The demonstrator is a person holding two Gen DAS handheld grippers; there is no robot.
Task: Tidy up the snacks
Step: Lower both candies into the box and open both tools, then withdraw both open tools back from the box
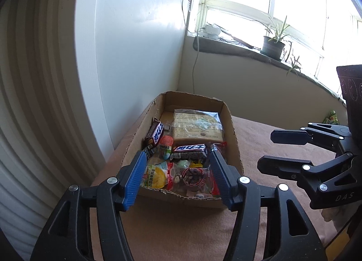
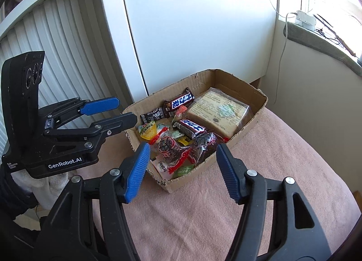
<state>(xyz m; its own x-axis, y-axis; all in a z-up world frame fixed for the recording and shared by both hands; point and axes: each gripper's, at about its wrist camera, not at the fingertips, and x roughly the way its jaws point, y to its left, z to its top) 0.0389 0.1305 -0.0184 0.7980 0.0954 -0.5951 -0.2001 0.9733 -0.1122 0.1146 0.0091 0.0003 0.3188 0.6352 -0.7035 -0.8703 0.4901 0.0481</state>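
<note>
An open cardboard box [image 1: 235, 138] [image 2: 255, 114] sits on a pink cloth and holds several snacks: a large tan wrapped block [image 1: 195, 127] [image 2: 221, 111], two Snickers bars [image 1: 190, 151] [image 2: 192, 127], a red-patterned packet [image 1: 194, 176] [image 2: 172, 150] and a yellow jelly cup [image 1: 155, 176] [image 2: 148, 131]. My left gripper [image 1: 178, 163] [image 2: 125, 110] is open and empty above the box's near end. My right gripper [image 2: 183, 154] [image 1: 264, 150] is open and empty, just short of the box's near corner.
A white cabinet [image 2: 192, 23] and a ribbed radiator [image 2: 56, 53] stand behind the box. A windowsill [image 1: 237, 48] carries a potted plant [image 1: 272, 43] and a power adapter [image 2: 305, 19] with a hanging cable. A green packet [image 1: 331, 120] lies at the far right.
</note>
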